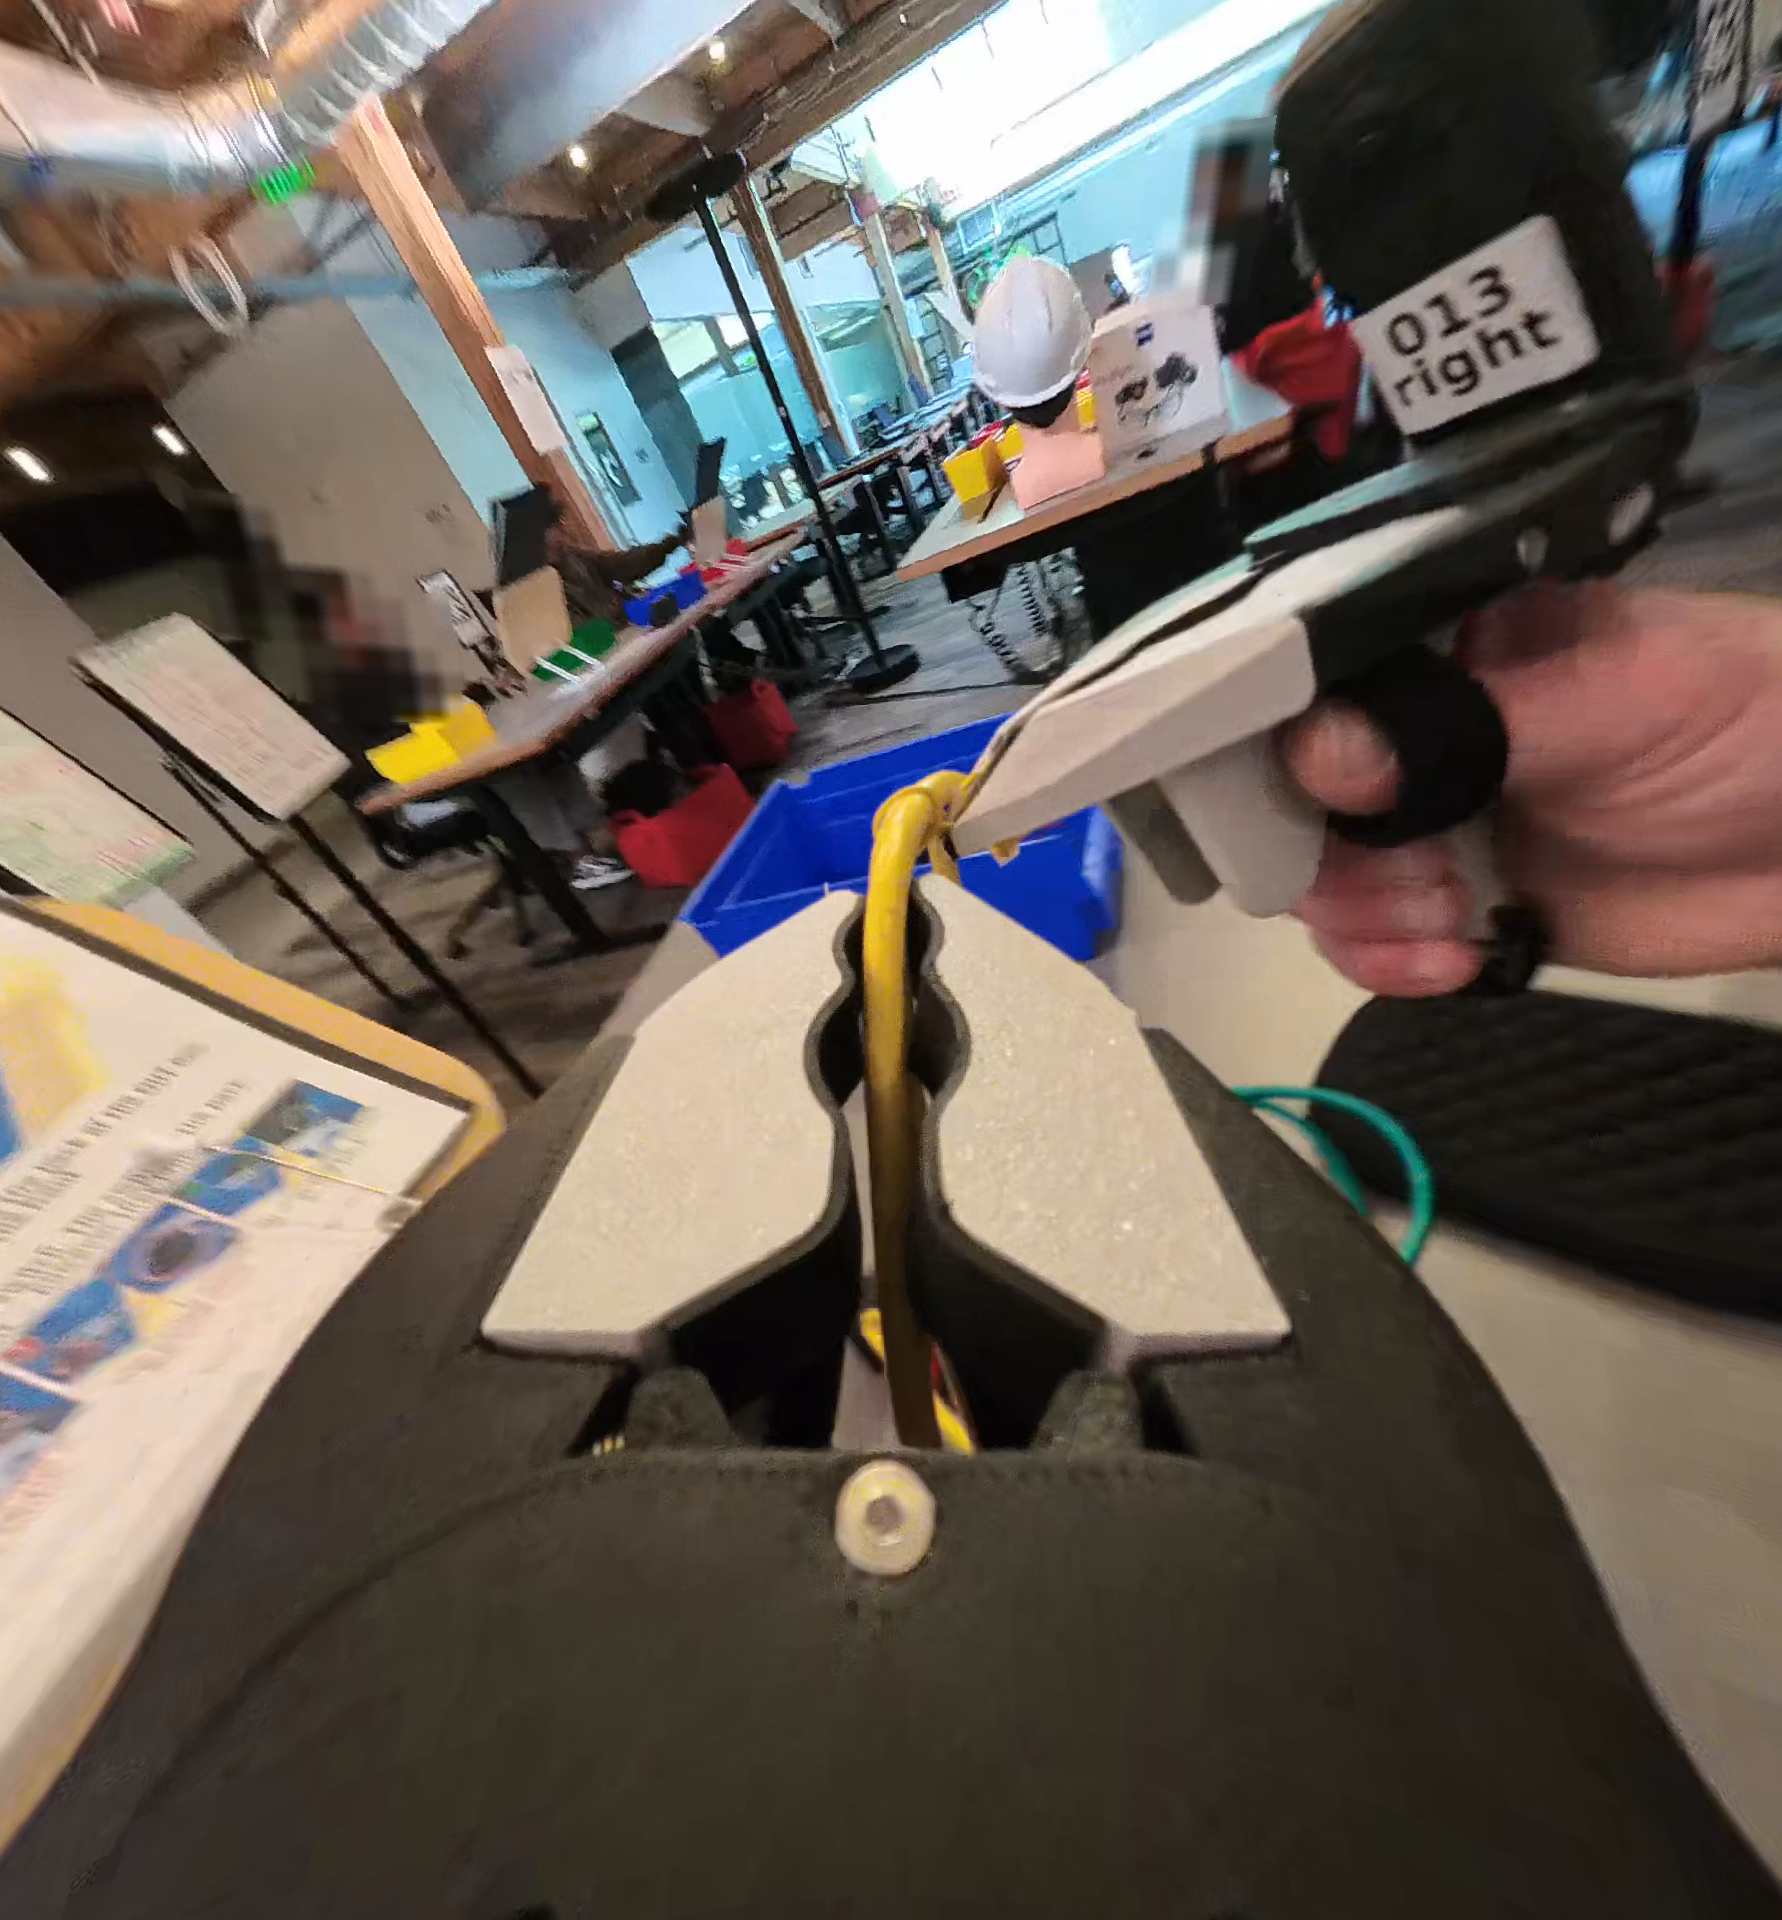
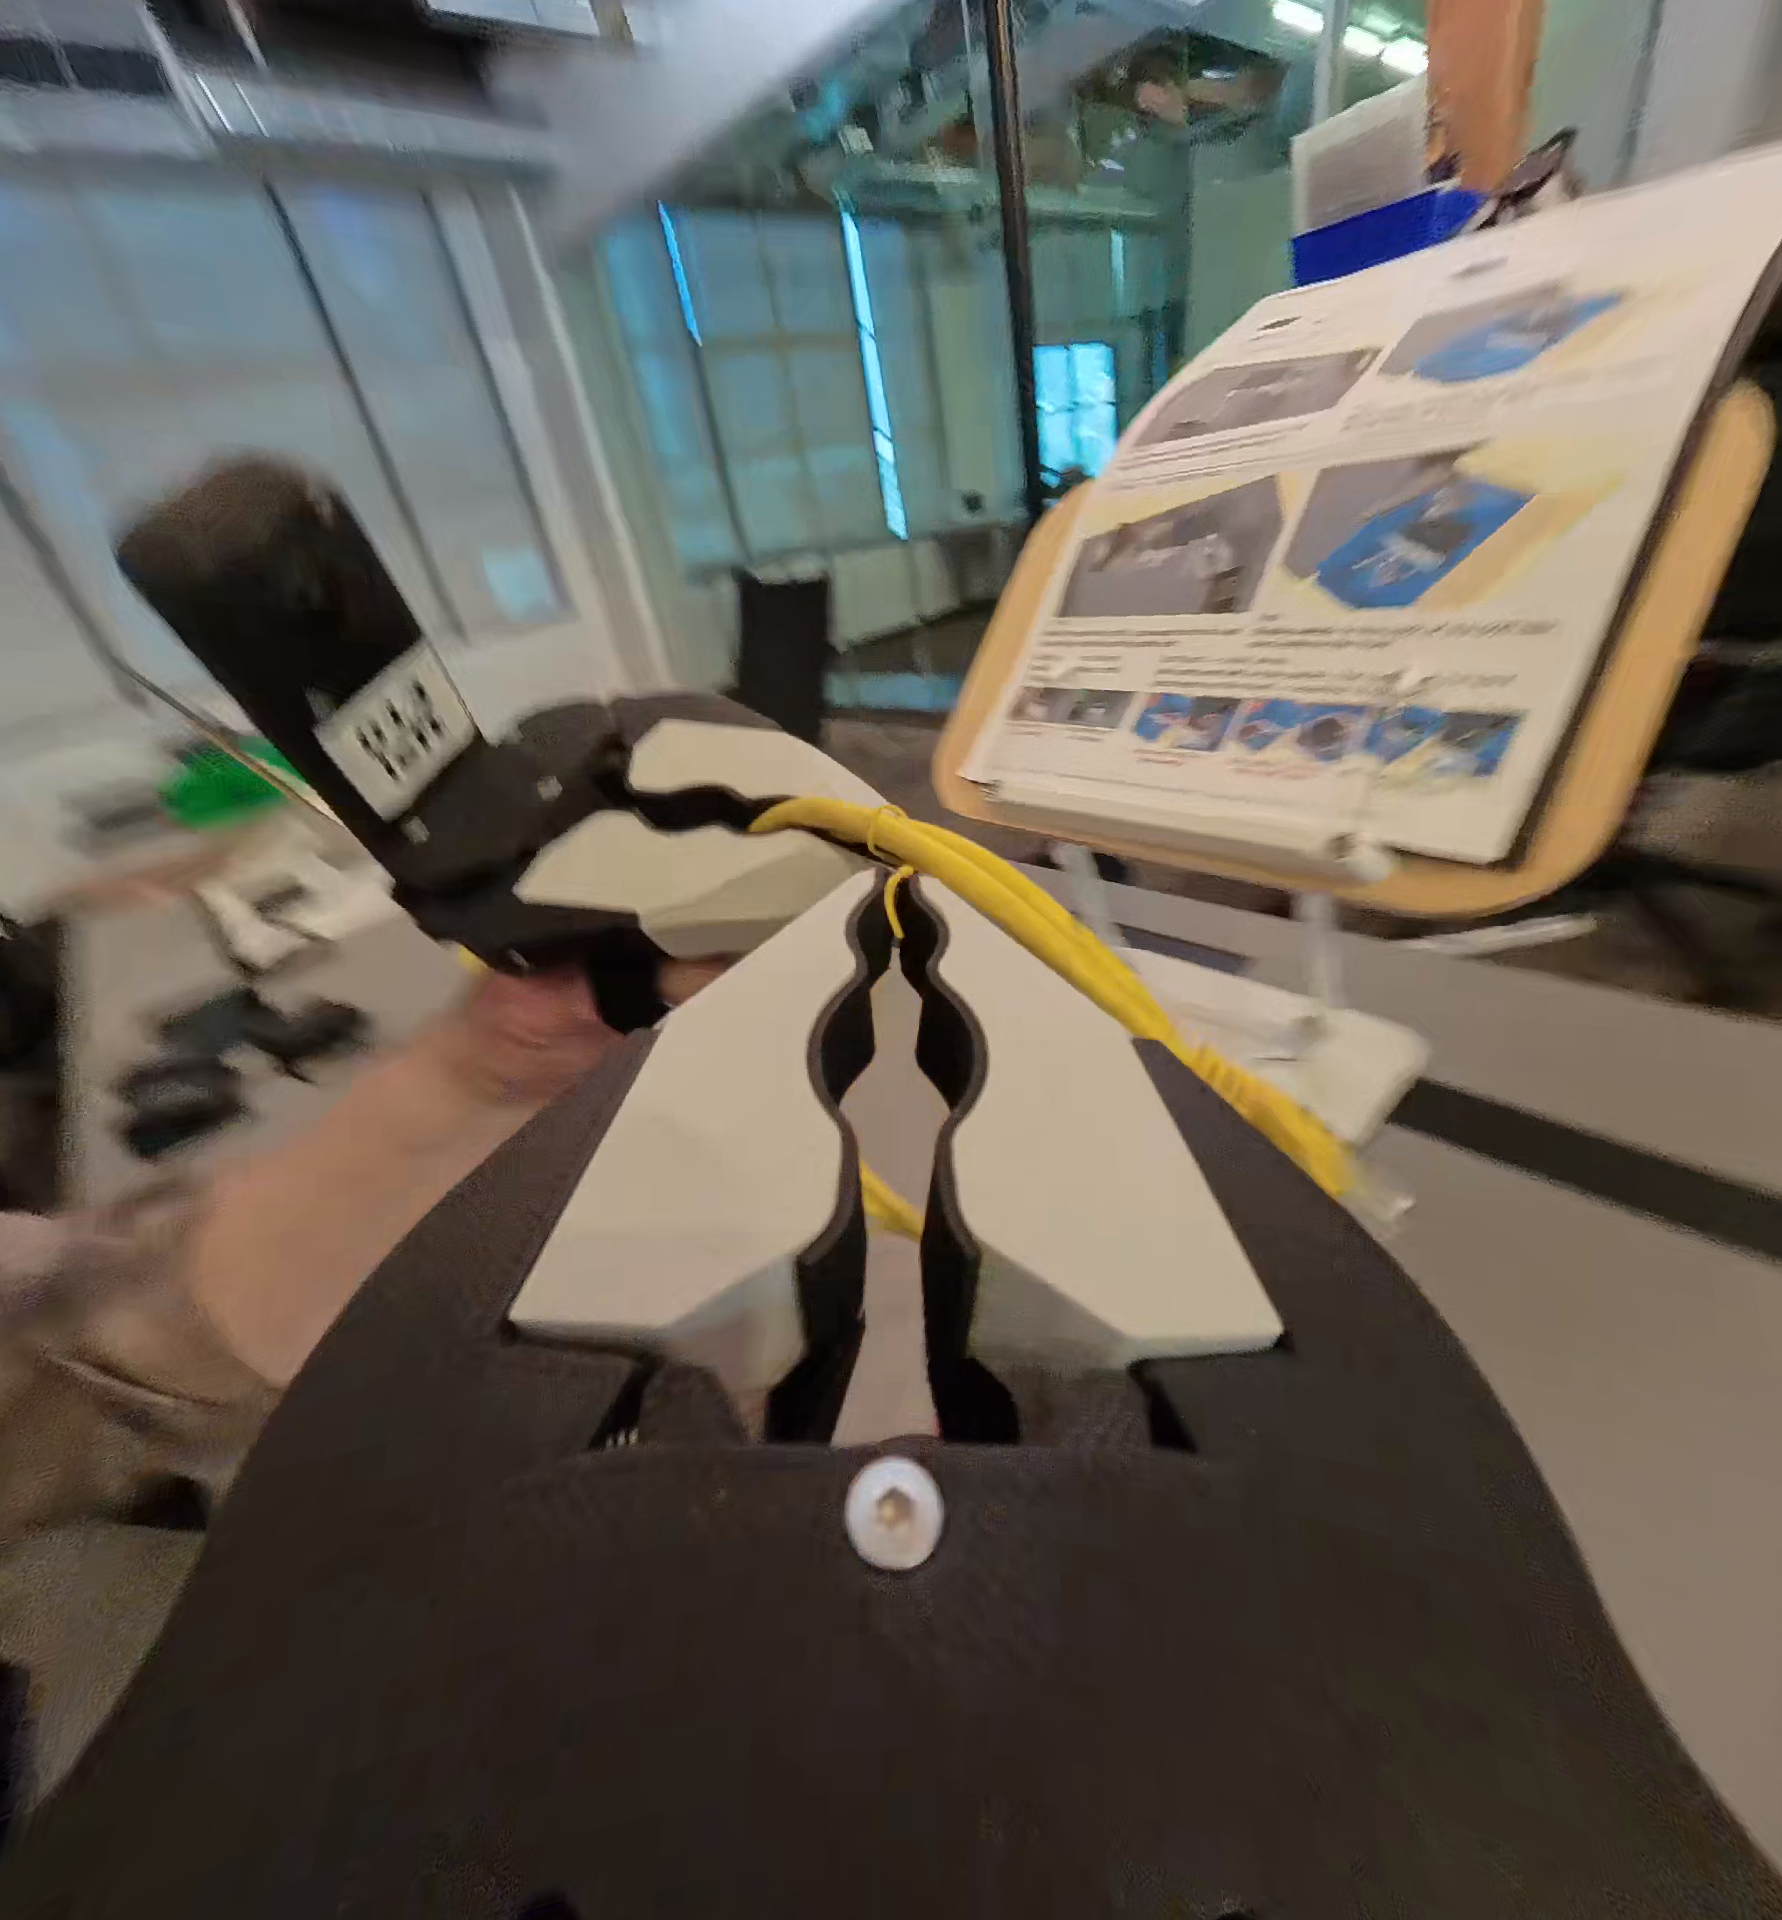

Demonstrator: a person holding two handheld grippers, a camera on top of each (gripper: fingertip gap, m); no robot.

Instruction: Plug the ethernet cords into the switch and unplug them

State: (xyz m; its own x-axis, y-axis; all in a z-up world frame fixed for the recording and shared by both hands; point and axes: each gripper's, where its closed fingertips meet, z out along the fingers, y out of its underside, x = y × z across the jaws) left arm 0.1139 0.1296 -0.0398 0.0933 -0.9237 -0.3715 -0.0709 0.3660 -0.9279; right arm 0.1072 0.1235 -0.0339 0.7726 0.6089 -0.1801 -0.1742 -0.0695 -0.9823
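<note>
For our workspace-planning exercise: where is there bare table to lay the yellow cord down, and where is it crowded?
Free: bare table on the near side of the black mat. Crowded: left gripper and right gripper meet on the yellow cord.

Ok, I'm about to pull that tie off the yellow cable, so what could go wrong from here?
1. The right gripper pinches the thin tie only at its very tips, so it may slip out.
2. The left gripper clamps the cable just behind the tie; a hard pull could drag the cable through.
3. The plug hangs free, seemingly near the board, and could swing into it.
</note>
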